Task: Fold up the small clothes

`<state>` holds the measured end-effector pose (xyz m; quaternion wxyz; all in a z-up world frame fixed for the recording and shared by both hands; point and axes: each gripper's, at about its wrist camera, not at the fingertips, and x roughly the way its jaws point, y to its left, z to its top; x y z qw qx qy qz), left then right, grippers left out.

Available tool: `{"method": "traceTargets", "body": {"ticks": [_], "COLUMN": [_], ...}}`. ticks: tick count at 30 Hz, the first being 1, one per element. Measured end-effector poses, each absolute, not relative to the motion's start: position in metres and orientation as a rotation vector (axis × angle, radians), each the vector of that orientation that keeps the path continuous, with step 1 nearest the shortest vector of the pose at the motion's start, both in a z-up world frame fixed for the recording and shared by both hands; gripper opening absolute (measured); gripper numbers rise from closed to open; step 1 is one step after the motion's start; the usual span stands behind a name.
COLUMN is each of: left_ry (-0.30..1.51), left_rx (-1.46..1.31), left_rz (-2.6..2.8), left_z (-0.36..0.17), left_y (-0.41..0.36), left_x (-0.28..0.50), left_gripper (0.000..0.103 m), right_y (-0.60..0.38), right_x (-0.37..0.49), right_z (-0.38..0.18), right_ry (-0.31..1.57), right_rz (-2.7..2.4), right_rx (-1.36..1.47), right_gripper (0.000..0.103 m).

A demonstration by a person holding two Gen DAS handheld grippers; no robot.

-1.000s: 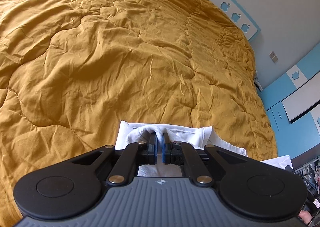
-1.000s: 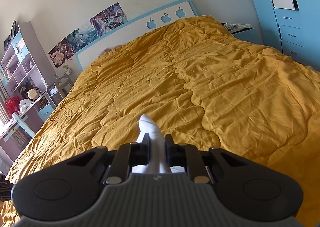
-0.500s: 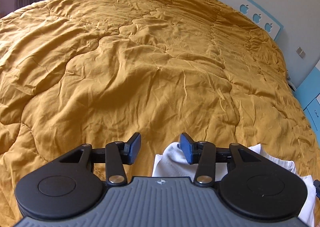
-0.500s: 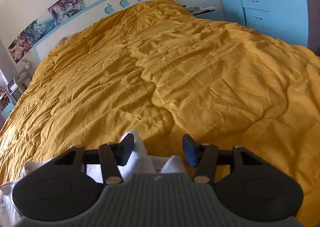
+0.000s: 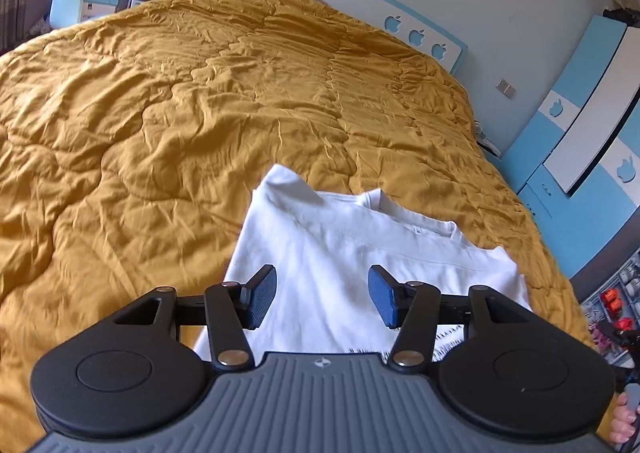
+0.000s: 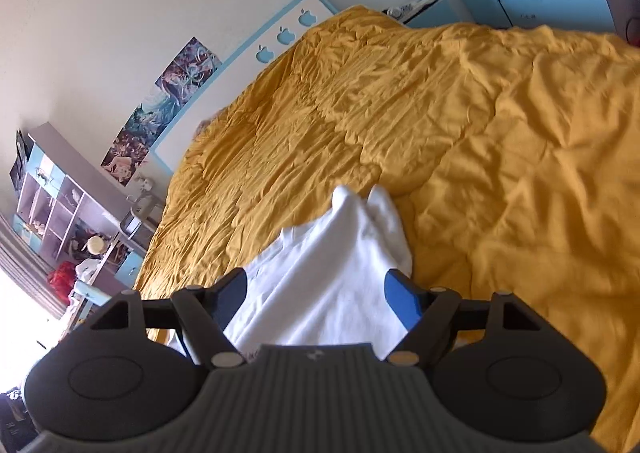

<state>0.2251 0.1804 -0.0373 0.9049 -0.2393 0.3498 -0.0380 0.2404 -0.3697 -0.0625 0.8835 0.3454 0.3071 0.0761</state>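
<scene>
A white garment (image 5: 340, 245) lies folded on the mustard-yellow quilt (image 5: 180, 113) near the bed's front edge. A dark print shows at its near edge. My left gripper (image 5: 322, 299) is open and empty, held above the garment. In the right wrist view the same white garment (image 6: 332, 273) lies with two rounded corners pointing away. My right gripper (image 6: 320, 299) is open and empty above it, jaws spread wide to either side of the cloth.
The quilt (image 6: 500, 133) covers the whole bed. A blue headboard (image 5: 420, 33) with apple cut-outs stands at the far end. Blue wardrobes (image 5: 580, 133) stand at the right, shelves (image 6: 60, 205) at the left.
Both grippers were shut on the white garment one second ago. Both have opened, let it go and drawn back and up, so the garment now lies flat on the quilt.
</scene>
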Motion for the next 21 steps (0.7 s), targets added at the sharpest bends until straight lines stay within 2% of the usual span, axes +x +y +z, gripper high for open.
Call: {"method": "traceTargets", "body": {"ticks": [5, 10, 21], "left_ry": [0.746, 0.751, 0.726], "left_rx": [-0.667, -0.81, -1.12], "left_rz": [-0.074, -0.002, 0.04], "left_z": [-0.062, -0.093, -0.15], "left_y": [0.183, 0.192, 0.207], "left_x": [0.184, 0.156, 0.17], "left_gripper": [0.062, 0.061, 0.06], "right_y": [-0.346, -0.337, -0.34], "right_x": [0.2, 0.174, 0.168], "right_z": [-0.091, -0.11, -0.139], "right_ry": [0.742, 0.747, 0.683], "right_rz": [0.169, 0.069, -0.032], "right_rx": [0.841, 0.917, 1.062], "right_gripper": [0.073, 0.072, 0.071]}}
